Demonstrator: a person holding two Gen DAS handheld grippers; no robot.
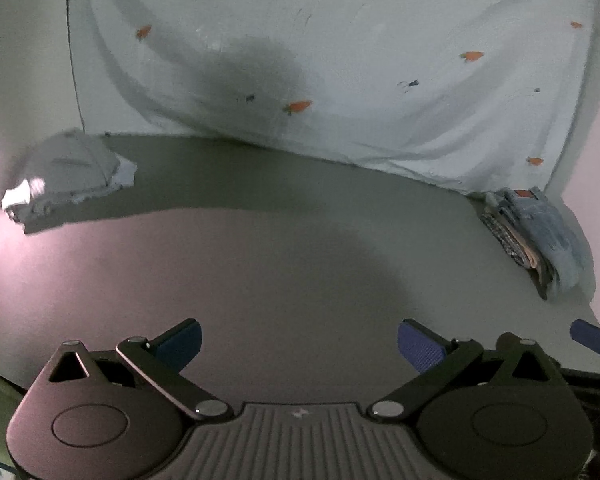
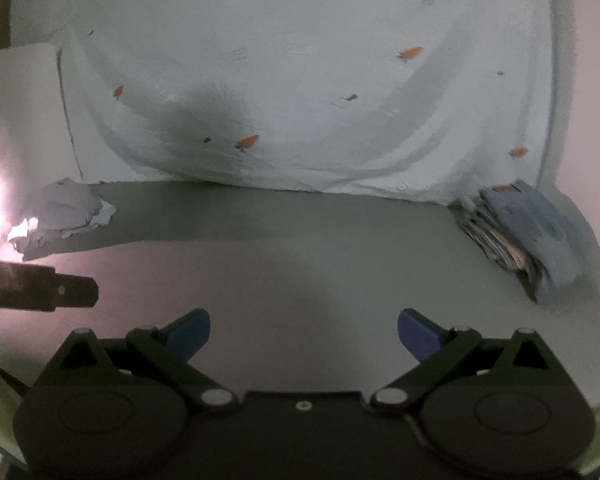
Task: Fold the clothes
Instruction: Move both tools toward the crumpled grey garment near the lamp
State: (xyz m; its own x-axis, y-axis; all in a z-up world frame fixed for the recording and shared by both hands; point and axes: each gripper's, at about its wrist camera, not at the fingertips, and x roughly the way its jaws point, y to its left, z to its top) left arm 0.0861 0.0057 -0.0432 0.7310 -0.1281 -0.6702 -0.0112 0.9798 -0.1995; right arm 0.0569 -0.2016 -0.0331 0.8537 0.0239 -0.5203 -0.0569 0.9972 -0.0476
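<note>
two grippers hang over a grey table (image 1: 284, 248), both spread wide and holding nothing: left gripper (image 1: 298, 346), right gripper (image 2: 304, 334). a crumpled grey garment (image 1: 70, 170) lies at ten o'clock; a folded stack (image 1: 540, 236) sits at two o'clock, against a carrot-print sheet (image 1: 340, 48).

Both the left tongs (image 1: 299, 345) and right tongs (image 2: 304, 334) hang side by side, jaws spread wide, gripping nothing.
</note>
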